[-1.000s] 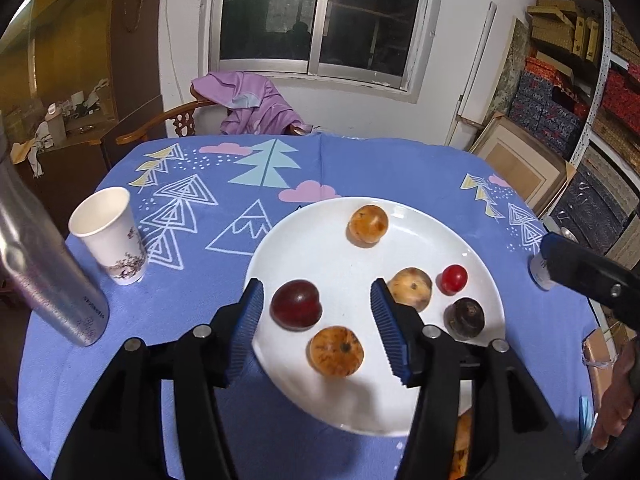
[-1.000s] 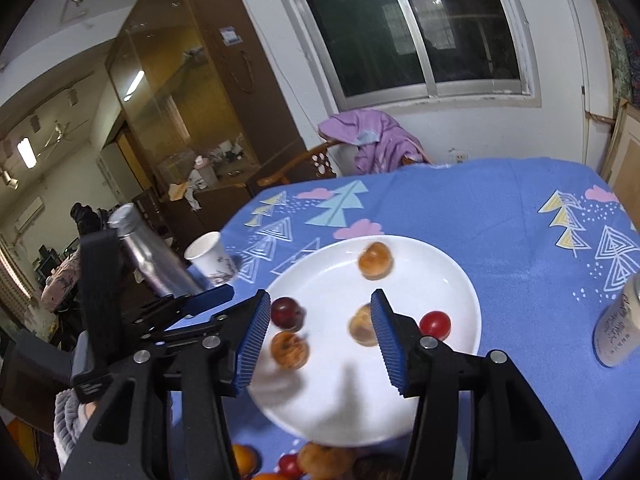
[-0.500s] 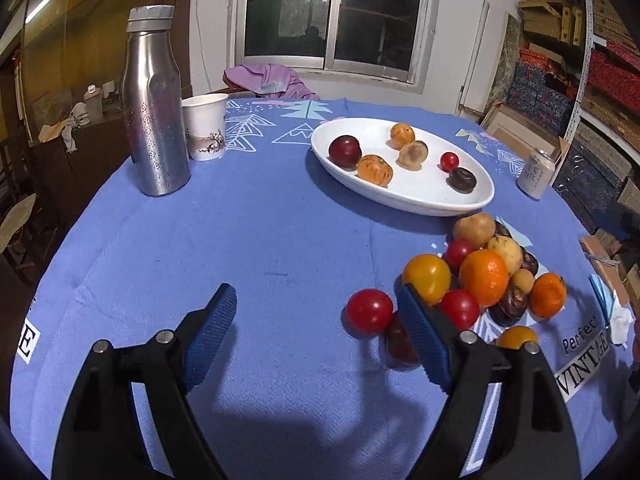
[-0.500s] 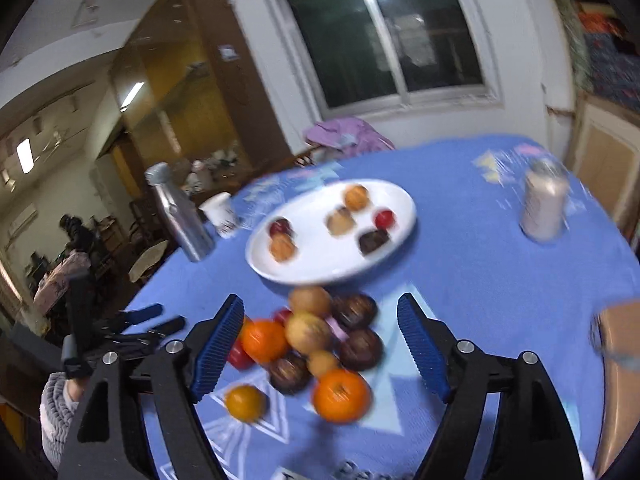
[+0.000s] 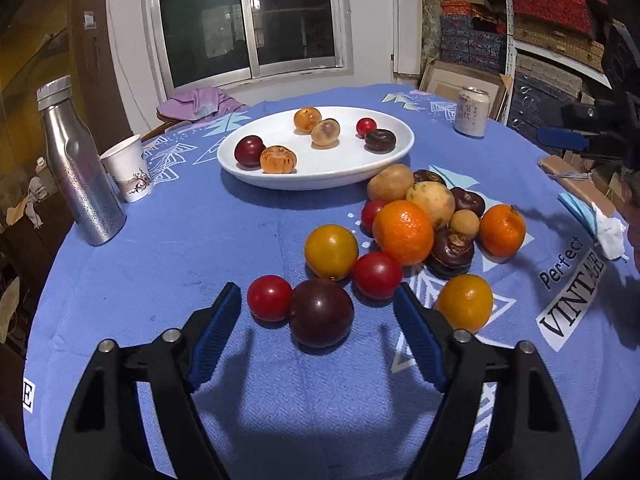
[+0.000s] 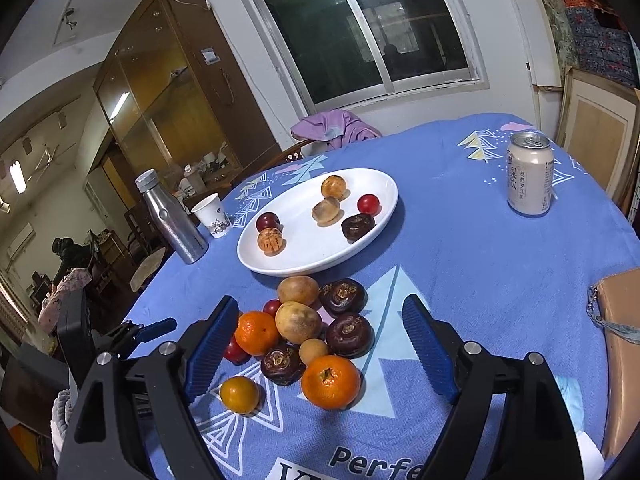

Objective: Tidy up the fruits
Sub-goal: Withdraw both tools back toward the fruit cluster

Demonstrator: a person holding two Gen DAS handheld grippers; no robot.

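A white plate (image 5: 392, 156) (image 6: 376, 240) holds several fruits on the blue tablecloth. In front of it lies a pile of loose fruit: oranges, tomatoes, dark water chestnuts. My left gripper (image 5: 318, 334) is open and empty; a dark plum (image 5: 321, 312) and a small red tomato (image 5: 269, 297) lie between its fingertips on the cloth. My right gripper (image 6: 316, 340) is open and empty, low over the pile, with an orange (image 6: 330, 381) and a pale round fruit (image 6: 298, 321) between its fingers.
A steel bottle (image 5: 80, 168) (image 6: 170, 216) and a paper cup (image 5: 128, 168) (image 6: 212, 214) stand left of the plate. A drink can (image 5: 472, 111) (image 6: 530, 174) stands at the right. A brown pouch (image 6: 620, 340) lies at the table's right edge.
Both grippers have pulled back from above the plate and come down low by the loose fruit pile. The left gripper has moved closer, so the dark plum now lies between its fingers.
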